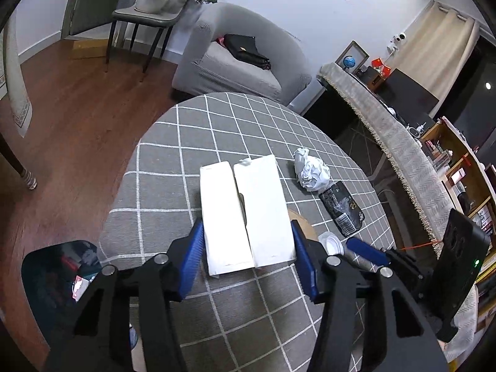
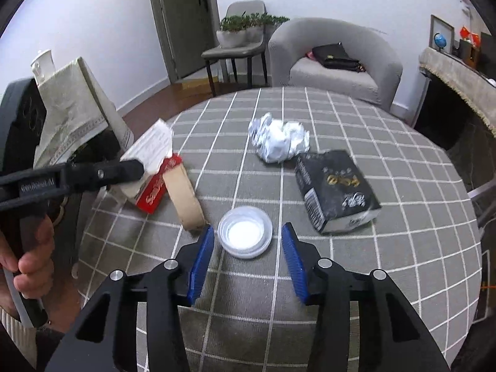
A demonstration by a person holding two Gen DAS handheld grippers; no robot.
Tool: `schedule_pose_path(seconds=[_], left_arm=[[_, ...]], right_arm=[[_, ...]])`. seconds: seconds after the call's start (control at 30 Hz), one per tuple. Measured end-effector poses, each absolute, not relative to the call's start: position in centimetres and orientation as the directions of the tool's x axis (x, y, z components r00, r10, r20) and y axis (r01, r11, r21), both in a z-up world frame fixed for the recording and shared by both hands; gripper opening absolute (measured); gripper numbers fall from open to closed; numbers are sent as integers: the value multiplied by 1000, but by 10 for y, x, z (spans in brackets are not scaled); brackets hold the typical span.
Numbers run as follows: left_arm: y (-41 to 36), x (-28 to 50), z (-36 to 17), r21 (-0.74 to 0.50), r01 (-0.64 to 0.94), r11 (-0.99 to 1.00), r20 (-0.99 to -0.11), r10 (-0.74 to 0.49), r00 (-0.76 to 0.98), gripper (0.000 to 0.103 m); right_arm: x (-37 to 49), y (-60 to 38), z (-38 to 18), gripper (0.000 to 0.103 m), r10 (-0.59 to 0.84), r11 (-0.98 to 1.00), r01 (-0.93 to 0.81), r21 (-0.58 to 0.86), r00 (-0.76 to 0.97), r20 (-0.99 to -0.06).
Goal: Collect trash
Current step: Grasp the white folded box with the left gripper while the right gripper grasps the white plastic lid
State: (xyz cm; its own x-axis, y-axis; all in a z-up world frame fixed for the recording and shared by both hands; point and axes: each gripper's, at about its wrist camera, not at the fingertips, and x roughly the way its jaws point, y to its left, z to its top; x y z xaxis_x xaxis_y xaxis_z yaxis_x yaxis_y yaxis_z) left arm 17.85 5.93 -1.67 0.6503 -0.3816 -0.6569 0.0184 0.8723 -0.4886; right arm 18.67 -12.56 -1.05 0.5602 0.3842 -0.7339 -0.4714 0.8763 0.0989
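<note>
My left gripper (image 1: 246, 226) is shut on a white carton (image 1: 248, 204), its blue pads pressed against both long sides. From the right wrist view the same carton (image 2: 155, 155) shows a red side, with a brown cardboard piece (image 2: 186, 198) against it. My right gripper (image 2: 248, 228) stands open low over the table, a white plastic lid (image 2: 245, 232) lying between its fingertips with small gaps either side. Farther back lie a crumpled white paper ball (image 2: 279, 139) and a black packet (image 2: 336, 189).
A round table with a grey checked cloth (image 2: 372, 279) bears everything. A dark bin (image 1: 59, 266) with items inside sits on the wood floor at the lower left. A grey armchair (image 1: 241, 68) stands beyond the table. A person's hand (image 2: 31, 263) holds the left gripper's handle.
</note>
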Motion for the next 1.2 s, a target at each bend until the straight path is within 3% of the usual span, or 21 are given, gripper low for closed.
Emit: schedule_pose_path(seconds=[0.23, 0.3, 0.6, 1.2], left_arm=[[62, 176, -14, -490, 25, 871, -655, -387, 649, 57], [63, 175, -13, -489, 29, 872, -654, -389, 649, 57], [67, 171, -10, -482, 52, 874, -653, -398, 644, 57], [87, 151, 2, -475, 60, 878, -636, -390, 666, 57]], right_arm=[[188, -114, -11, 30, 384, 865, -496, 76, 558, -735], [189, -111, -14, 21, 378, 866, -495, 72, 552, -744], [193, -105, -18, 5, 376, 875, -475, 97, 538, -755], [180, -97, 10, 1, 396, 873, -477, 99, 576, -715]])
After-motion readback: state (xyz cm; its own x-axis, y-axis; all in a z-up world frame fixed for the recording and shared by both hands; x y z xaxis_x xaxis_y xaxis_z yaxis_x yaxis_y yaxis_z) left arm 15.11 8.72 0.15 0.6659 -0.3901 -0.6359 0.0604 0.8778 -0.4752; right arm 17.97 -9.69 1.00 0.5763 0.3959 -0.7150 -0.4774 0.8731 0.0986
